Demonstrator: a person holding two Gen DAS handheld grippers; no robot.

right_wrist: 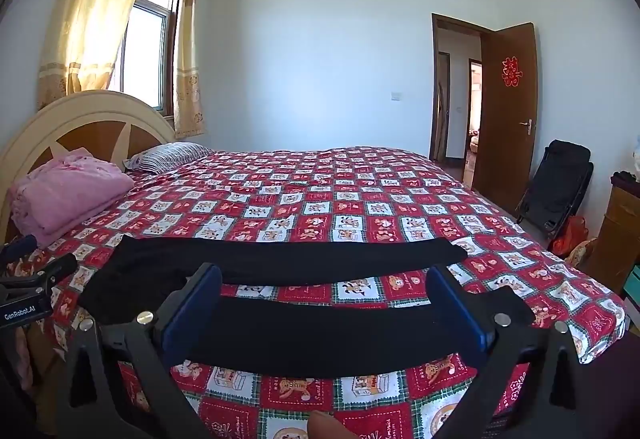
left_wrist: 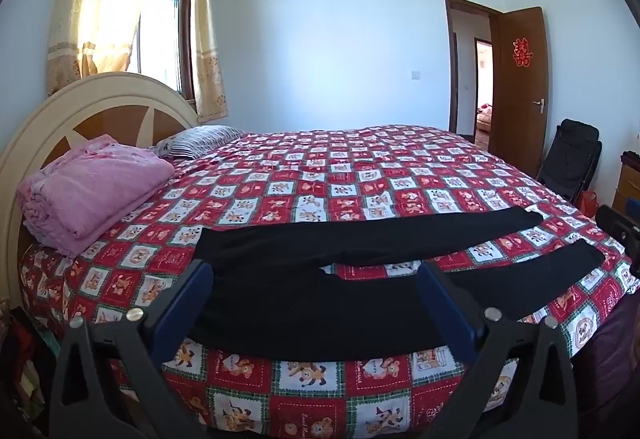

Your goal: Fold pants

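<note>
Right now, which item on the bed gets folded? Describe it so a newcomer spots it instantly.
Start at the bed with the red-and-white cartoon checked cover. Along its near edge lie the black pants, spread flat with both legs stretched to the right. They are the only plain black item; the pink folded blanket sits by the headboard.

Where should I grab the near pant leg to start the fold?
Grip the near leg at its cuff end with the right gripper, coming from the bed's near edge. The pants lie flat, legs spread apart, so likely pinch the hem and carry it over the far leg.
</note>
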